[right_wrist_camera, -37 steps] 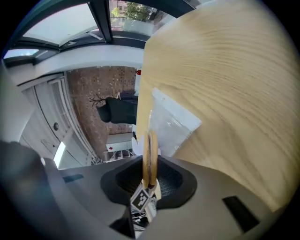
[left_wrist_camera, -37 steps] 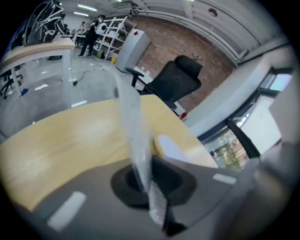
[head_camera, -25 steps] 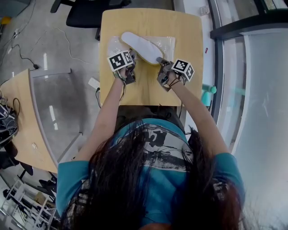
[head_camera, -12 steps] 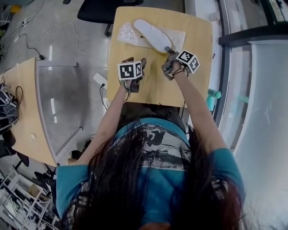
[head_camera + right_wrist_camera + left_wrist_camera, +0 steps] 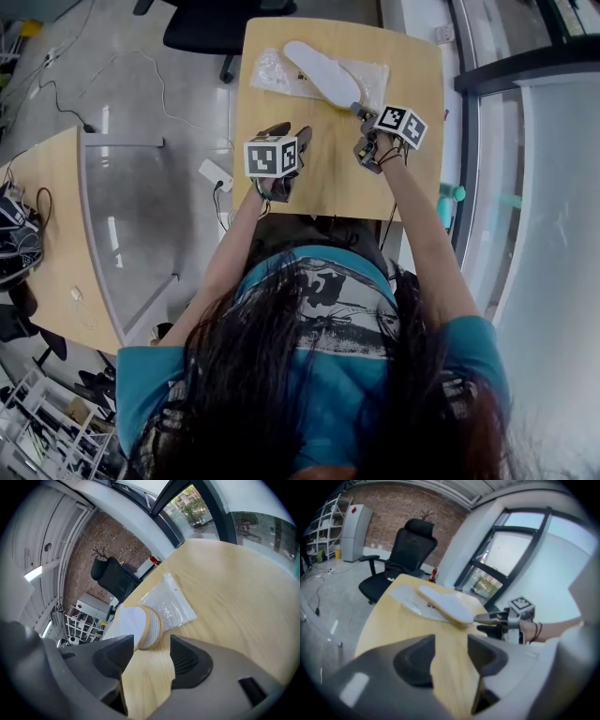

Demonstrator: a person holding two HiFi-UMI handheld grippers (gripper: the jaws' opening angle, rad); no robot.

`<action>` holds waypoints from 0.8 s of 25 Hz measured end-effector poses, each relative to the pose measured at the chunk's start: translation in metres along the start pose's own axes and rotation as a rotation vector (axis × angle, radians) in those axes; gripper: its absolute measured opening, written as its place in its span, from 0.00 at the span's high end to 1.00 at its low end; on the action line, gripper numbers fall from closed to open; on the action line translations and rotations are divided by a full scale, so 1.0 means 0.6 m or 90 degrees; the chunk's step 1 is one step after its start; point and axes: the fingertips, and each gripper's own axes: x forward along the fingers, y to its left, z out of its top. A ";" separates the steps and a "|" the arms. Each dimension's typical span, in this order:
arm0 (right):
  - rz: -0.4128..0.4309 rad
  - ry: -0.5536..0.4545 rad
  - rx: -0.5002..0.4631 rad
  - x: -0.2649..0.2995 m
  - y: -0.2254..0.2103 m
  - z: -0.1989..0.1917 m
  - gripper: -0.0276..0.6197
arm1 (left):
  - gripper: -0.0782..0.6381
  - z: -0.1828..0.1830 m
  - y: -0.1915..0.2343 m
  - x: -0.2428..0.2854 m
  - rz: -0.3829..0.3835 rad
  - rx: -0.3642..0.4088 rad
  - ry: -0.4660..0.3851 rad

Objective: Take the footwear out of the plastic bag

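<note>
Here we hold both grippers over a wooden table. The right gripper has its jaws opening. The heel end of the white footwear lies just ahead of their tips, and the pads do not press on it. The footwear lies slantwise across the clear plastic bag near the table's far edge; whether its toe is inside the bag we cannot tell. The left gripper sits nearer us, apart from the footwear, its jaws closing with only bare tabletop between them. A black office chair stands beyond the far edge, and a second table stands across the floor at left. Our own hair fills the lower head view.
</note>
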 end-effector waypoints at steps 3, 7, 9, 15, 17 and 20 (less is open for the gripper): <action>0.020 -0.014 -0.021 -0.031 0.011 -0.007 0.62 | 0.61 0.000 -0.007 -0.010 -0.013 0.026 0.000; 0.100 -0.043 -0.036 -0.067 0.070 -0.021 0.62 | 0.68 0.000 -0.022 -0.022 -0.039 0.057 -0.006; 0.149 -0.060 0.005 -0.084 0.102 -0.032 0.62 | 0.70 -0.002 -0.033 -0.030 -0.059 0.078 -0.009; 0.194 -0.091 0.057 -0.128 0.148 -0.084 0.80 | 0.88 -0.005 -0.048 -0.050 -0.064 0.132 -0.045; 0.190 -0.087 0.038 -0.142 0.152 -0.105 0.84 | 0.88 -0.009 -0.055 -0.057 -0.072 0.129 -0.051; 0.178 -0.072 -0.002 -0.158 0.158 -0.126 0.89 | 0.88 -0.009 -0.068 -0.070 -0.089 0.121 -0.064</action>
